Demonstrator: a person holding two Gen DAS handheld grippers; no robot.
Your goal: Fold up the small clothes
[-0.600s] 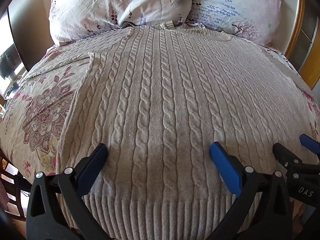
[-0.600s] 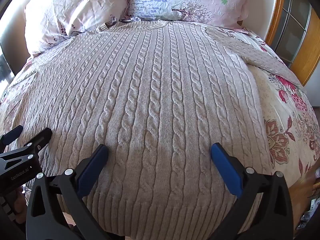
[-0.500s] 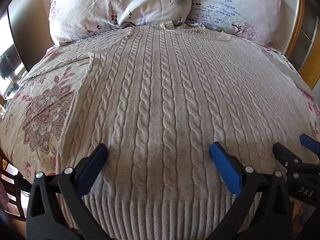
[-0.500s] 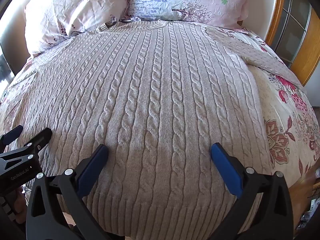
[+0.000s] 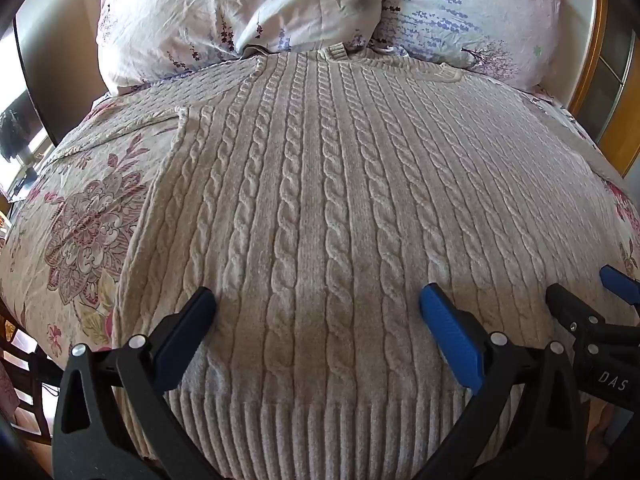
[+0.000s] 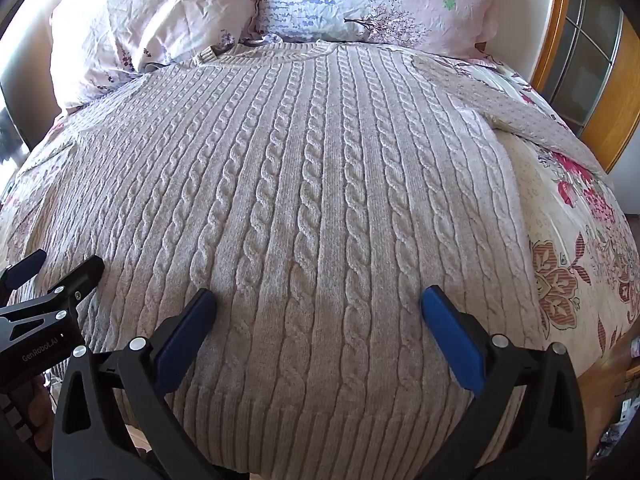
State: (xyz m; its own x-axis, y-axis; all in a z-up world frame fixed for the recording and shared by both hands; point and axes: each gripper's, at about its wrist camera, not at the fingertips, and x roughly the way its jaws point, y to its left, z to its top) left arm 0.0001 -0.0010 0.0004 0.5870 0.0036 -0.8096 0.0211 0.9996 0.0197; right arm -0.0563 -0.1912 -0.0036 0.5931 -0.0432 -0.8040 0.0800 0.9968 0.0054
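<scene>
A beige cable-knit sweater lies flat, front up, on the bed, collar at the far end by the pillows, ribbed hem nearest me. It also fills the right wrist view. Its sleeves spread out to the left and right. My left gripper is open and empty, hovering just above the sweater near the hem. My right gripper is open and empty over the hem too, to the right of the left one. Each gripper shows at the edge of the other's view.
The bed has a floral cover and two flowered pillows at the head. A wooden door frame with glass stands at the right. A dark chair is at the bed's lower left.
</scene>
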